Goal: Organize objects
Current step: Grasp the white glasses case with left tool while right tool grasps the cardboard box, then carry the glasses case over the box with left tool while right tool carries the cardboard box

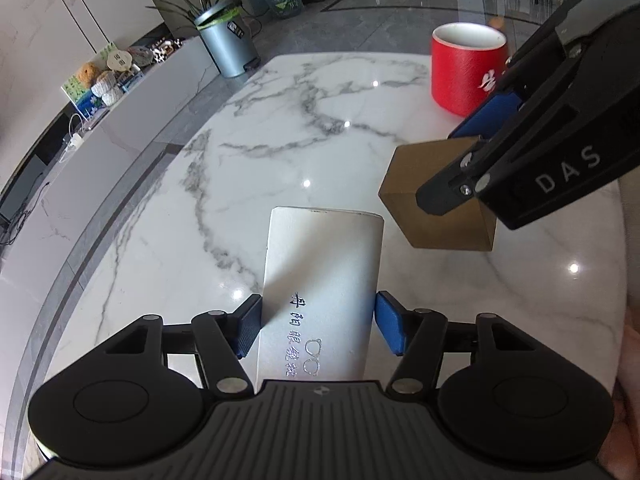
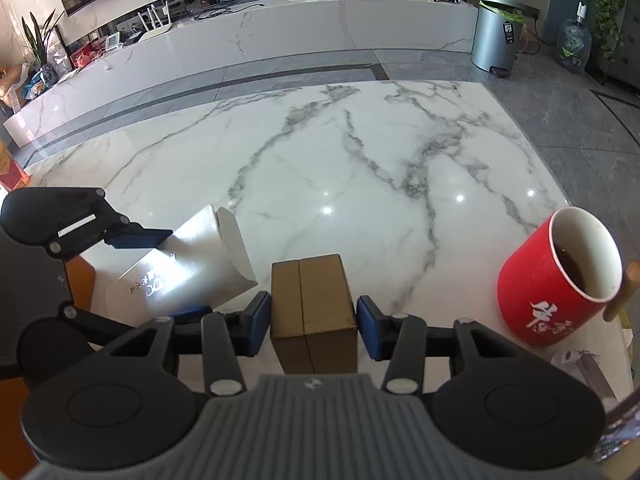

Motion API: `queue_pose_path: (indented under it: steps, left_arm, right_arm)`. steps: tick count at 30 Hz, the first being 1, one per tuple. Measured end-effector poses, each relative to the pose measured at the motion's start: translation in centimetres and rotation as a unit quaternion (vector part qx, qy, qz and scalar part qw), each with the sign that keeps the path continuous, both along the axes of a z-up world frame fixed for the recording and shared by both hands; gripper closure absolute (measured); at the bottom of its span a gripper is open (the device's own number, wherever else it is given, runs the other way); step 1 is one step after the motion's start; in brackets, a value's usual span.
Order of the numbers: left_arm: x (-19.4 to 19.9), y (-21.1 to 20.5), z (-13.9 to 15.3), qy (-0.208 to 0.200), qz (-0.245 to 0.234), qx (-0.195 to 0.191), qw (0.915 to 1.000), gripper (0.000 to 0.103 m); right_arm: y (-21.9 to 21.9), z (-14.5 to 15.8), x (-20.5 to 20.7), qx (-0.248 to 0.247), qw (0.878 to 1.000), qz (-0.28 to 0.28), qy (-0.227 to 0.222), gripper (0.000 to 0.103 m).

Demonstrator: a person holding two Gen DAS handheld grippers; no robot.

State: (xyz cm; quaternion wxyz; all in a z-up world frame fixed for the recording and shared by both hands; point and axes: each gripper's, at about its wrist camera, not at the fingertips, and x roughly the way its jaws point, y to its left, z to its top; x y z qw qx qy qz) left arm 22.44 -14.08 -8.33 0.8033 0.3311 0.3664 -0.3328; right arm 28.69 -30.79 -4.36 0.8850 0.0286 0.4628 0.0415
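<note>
Left tool point(image 1: 318, 320): angled steeply downward, blue pads clamping both sides of its load. Right tool point(image 2: 313, 326): angled steeply downward alongside, pads likewise closed on a load.

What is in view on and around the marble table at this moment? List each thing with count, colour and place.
Table: one, white marble, grey veins.
White box: one, between the left claw's pads.
Brown box: one, cardboard, between the right claw's pads.
Mug: one, red, white inside, table's right.
Bin: one, grey, floor beyond.
Water bottle: one, clear, beside bin.
Left claw: black, blue pads.
Right claw: black, blue pads.
</note>
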Motion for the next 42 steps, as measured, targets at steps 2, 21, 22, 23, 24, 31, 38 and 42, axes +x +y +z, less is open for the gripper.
queue_pose_path:
  steps: [2, 21, 22, 23, 24, 31, 38, 42]
  left_arm:
    - [-0.8, 0.4, 0.5, -0.002, 0.000, -0.007, 1.0000, 0.033]
    - [-9.3, 6.6, 12.7, -0.122, -0.036, -0.045, 0.9909, 0.034]
    - [-9.7, 7.2, 13.3, -0.129, -0.036, -0.037, 0.9903, 0.034]
    - [-10.0, 7.9, 13.9, -0.134, -0.036, -0.028, 0.9899, 0.034]
    - [-10.3, 8.5, 14.3, -0.137, -0.034, -0.018, 0.9898, 0.034]
    - [-10.3, 12.7, 12.8, -0.142, -0.008, 0.076, 0.9870, 0.034]
    - [-8.0, 14.8, 6.3, -0.099, -0.012, 0.157, 0.9826, 0.034]
    - [-6.3, 15.5, 3.4, -0.077, -0.021, 0.173, 0.9817, 0.034]
  right_arm:
    - [0.3, 0.5, -0.9, 0.002, 1.000, 0.005, -0.002, 0.054]
    - [6.2, 12.5, -9.2, -0.002, 0.990, 0.095, -0.109, 0.054]
    - [6.9, 13.2, -9.5, 0.000, 0.988, 0.103, -0.117, 0.054]
    - [7.6, 13.8, -9.8, 0.003, 0.986, 0.113, -0.125, 0.054]
    - [8.3, 14.4, -10.0, 0.005, 0.984, 0.124, -0.131, 0.054]
    - [14.0, 16.5, -10.3, 0.026, 0.968, 0.196, -0.154, 0.054]
    - [18.9, 15.0, -8.4, 0.036, 0.959, 0.245, -0.141, 0.054]
    - [21.1, 13.4, -6.7, 0.031, 0.956, 0.265, -0.121, 0.054]
